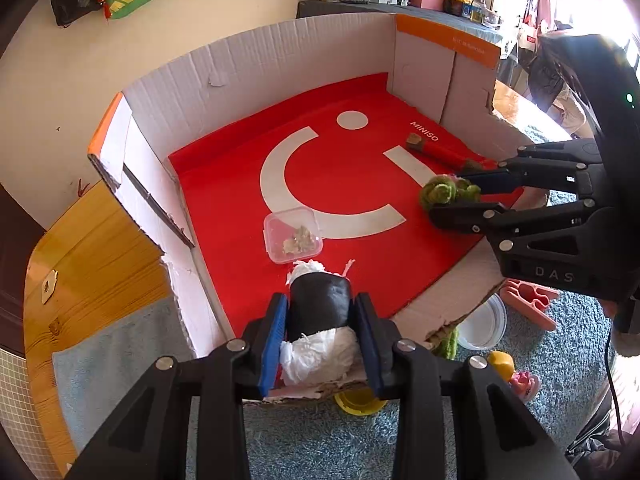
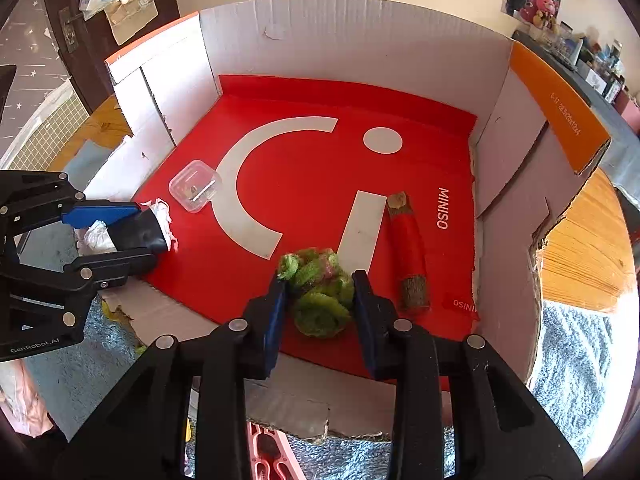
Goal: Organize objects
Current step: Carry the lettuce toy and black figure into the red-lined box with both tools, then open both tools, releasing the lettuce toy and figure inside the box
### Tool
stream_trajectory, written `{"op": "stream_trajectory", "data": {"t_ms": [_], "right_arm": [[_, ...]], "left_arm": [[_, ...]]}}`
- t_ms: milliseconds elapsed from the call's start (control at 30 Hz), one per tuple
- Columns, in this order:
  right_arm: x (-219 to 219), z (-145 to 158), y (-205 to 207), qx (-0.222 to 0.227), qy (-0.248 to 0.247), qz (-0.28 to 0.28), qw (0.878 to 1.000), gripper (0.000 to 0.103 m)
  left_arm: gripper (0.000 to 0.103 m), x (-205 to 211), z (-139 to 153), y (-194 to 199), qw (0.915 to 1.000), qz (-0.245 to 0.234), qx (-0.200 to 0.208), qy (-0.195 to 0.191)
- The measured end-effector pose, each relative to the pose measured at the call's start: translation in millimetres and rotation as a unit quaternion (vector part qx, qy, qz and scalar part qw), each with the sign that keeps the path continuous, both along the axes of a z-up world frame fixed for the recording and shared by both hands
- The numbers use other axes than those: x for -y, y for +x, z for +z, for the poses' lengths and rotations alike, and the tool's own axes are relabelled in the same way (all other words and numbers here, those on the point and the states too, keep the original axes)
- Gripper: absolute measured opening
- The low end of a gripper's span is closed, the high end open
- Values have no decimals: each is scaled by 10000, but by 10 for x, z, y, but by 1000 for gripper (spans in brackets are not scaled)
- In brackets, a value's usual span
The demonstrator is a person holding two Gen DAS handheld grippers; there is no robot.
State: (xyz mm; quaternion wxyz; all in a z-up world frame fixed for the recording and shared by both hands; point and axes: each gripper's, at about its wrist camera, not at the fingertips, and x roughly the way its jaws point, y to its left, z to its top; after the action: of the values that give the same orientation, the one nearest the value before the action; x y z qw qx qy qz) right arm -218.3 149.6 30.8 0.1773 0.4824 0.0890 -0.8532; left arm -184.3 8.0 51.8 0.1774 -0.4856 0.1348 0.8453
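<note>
Landmark: the cardboard box (image 2: pixel 352 32) with the red bag (image 2: pixel 304 184) lining its floor; every place below is given from this box.
Left gripper (image 1: pixel 322 332): you hold the black-and-white roll (image 1: pixel 320 312) between its blue pads, at the box's near edge, low over the liner. The pads sit against the black middle, so it reads as gripped.
Right gripper (image 2: pixel 320 304): its jaws are narrow around the green knitted bundle (image 2: pixel 320 300), which lies on the liner near the box's front edge. You cannot tell from either view whether the pads press it or only flank it.
Roll, handling: probably light and soft; the white paper stuffing looks crushable, so keep your hold on the firmer black band.
Bundle, handling: likely light, squashy and springy. Take it across its thickest part, since loose loops may snag on a pad.
Already in the box: a clear plastic tub (image 2: pixel 195 191) toward the left wall and a red-wrapped stick (image 2: pixel 408 248) toward the right wall, just beside the bundle.
Outside the box: small toys on the blue rug (image 1: pixel 320 440) by the front edge.
</note>
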Motion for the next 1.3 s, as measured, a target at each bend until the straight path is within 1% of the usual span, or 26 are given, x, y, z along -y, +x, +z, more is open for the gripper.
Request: {"op": "stream_trajectory", "data": {"t_ms": [67,167,200,233,267,300,533,633,667,967,1000,1067,1300], "right_arm": [[4,-1,-3,3,12,-1,10000,31],[14,0,-3,8,25,9,10000,32],[18,0,0,10,22,17,10000,38],[24,3,4,1,14,25,10000,57],[30,11,16,-45,21,38,10000,67],[39,22,31,-110,39,52,9999,73],[76,43,47,-118,23,101,9999,73],[90,54,59,-115,12,124,9999,73],[94,56,65,-118,8,132,9998,73],[115,95,138,-152,0,155,9998,73],[111,106,149,-159,-4,153,9998,73],[104,130,170,-184,-26,138,9997,73],[64,232,234,-292,-99,83,9995,73]], "left_arm": [[37,0,-2,2,10000,-2,2,-2],[41,13,-6,2,10000,27,-17,-25],[41,19,-7,-1,10000,34,-19,-17],[42,26,-8,-6,10000,44,-10,-6],[42,32,-10,-9,10000,49,7,13],[42,34,-13,-12,10000,51,20,27],[43,41,-15,-21,10000,64,22,54],[49,49,-1,-20,9999,57,30,117],[50,48,4,-18,9999,54,23,124],[50,7,69,51,9999,38,-109,96],[51,8,80,59,9999,44,-128,97],[55,20,108,76,9997,83,-174,117],[56,59,219,174,9993,169,-294,161]]}}
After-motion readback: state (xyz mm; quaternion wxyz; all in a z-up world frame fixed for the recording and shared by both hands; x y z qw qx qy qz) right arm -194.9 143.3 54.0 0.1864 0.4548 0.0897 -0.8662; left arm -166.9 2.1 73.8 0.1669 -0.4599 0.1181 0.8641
